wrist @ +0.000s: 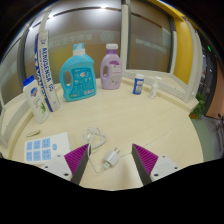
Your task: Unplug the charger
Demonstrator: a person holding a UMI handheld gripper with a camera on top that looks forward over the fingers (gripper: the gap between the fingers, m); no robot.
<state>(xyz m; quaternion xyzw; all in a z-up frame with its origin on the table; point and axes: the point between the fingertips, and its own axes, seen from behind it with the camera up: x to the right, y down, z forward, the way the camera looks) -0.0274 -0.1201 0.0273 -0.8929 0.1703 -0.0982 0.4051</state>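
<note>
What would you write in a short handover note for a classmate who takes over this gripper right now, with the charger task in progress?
Gripper: open, holding nothing, low over the table.
White charger: between the fingertips, not gripped; its cable trails just ahead.
White power strip: beside the left finger; I cannot tell whether the charger is still plugged in.
Done: approach only.
Left: close on the charger and pull it free.
Beyond: blue detergent bottle, purple bottle, tall carton.

2 bottles, 1 charger, 1 carton
</note>
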